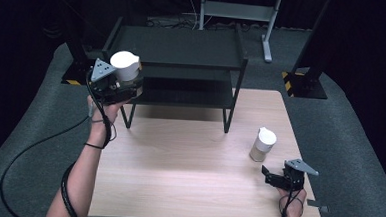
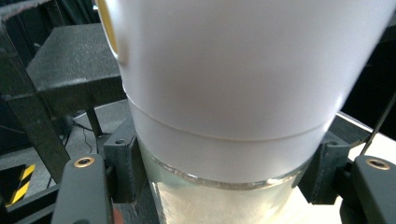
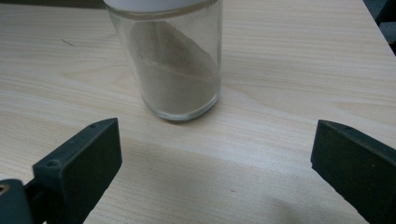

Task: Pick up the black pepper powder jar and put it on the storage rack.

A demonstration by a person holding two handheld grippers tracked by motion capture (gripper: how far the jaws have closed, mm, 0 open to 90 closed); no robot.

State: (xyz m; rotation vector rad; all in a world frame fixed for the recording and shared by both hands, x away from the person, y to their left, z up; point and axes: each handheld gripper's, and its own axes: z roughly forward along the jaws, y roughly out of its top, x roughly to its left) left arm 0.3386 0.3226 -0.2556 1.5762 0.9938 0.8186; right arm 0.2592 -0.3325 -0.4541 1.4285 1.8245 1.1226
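— Jar with the white lid [image 1: 125, 65], where is it?
— Up off the table [image 1: 187, 178], clamped in the left gripper [image 1: 117, 84], held at the left end of the black shelf rack [image 1: 179, 47], about level with its top shelf.
— How is the grip?
— In the left gripper view the two black jaws press against the glass body just below the lid [image 2: 233, 70]. The contents are hard to make out that close; the glass looks pale and cloudy.
— And the other hand?
— The right gripper [image 1: 277, 177] sits low near the table's right front corner, jaws spread wide with nothing between them.
— Anything near it?
— A second jar [image 1: 262, 144] stands upright on the wood just ahead of those jaws, apart from them. The right gripper view shows brownish powder [image 3: 175, 79] heaped aslant inside it.
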